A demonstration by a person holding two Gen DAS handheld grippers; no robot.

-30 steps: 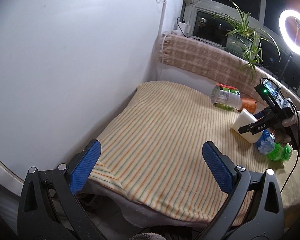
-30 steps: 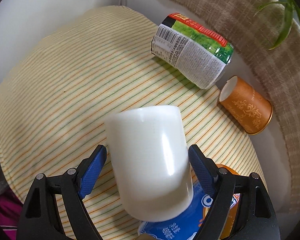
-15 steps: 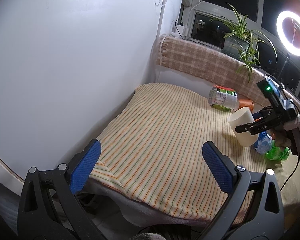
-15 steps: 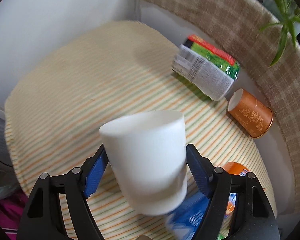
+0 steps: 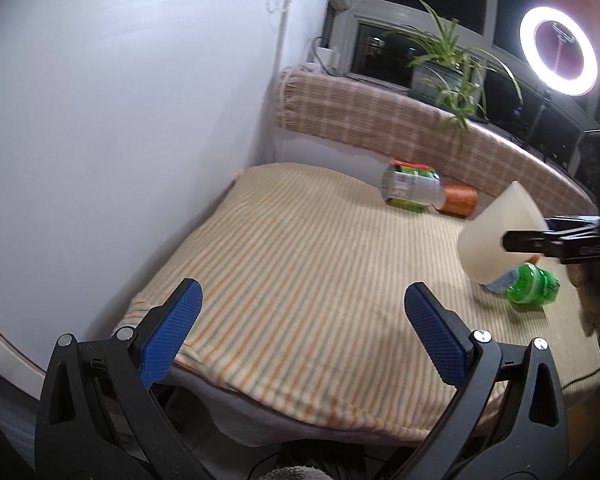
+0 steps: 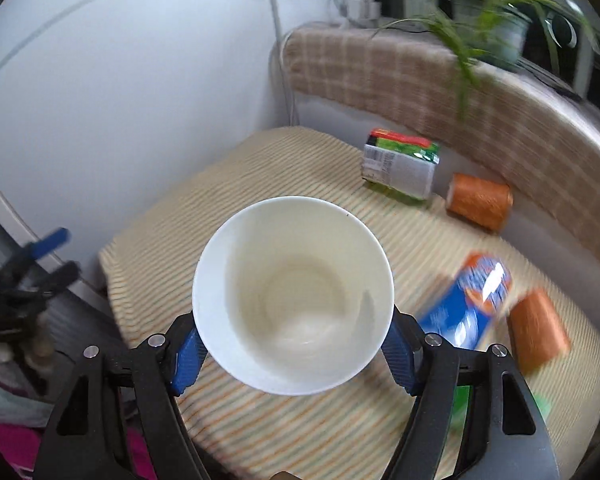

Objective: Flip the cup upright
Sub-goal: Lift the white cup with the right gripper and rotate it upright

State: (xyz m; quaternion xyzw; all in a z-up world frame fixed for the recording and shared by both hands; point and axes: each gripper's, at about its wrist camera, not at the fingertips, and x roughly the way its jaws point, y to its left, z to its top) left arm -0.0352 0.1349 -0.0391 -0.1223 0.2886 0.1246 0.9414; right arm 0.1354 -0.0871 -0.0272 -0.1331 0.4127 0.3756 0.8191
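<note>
My right gripper (image 6: 292, 350) is shut on a white cup (image 6: 294, 300) and holds it in the air above the striped cloth (image 6: 300, 168). The cup's open mouth faces the right wrist camera, so I see its empty inside. In the left wrist view the cup (image 5: 496, 236) hangs tilted at the right, clamped by the right gripper's black fingers (image 5: 540, 240). My left gripper (image 5: 300, 336) is open and empty, over the near edge of the cloth (image 5: 300, 260).
A green-labelled container (image 6: 400, 168) and an orange cup (image 6: 480, 200) lie on their sides at the back. A blue packet (image 6: 468, 308), another orange cup (image 6: 538, 330) and a green bottle (image 5: 532, 288) lie at the right. White wall on the left, checked ledge behind.
The right gripper has lifted the white cup off the cloth and turned it, so its mouth now faces the camera instead of its side. The left gripper has barely moved.
</note>
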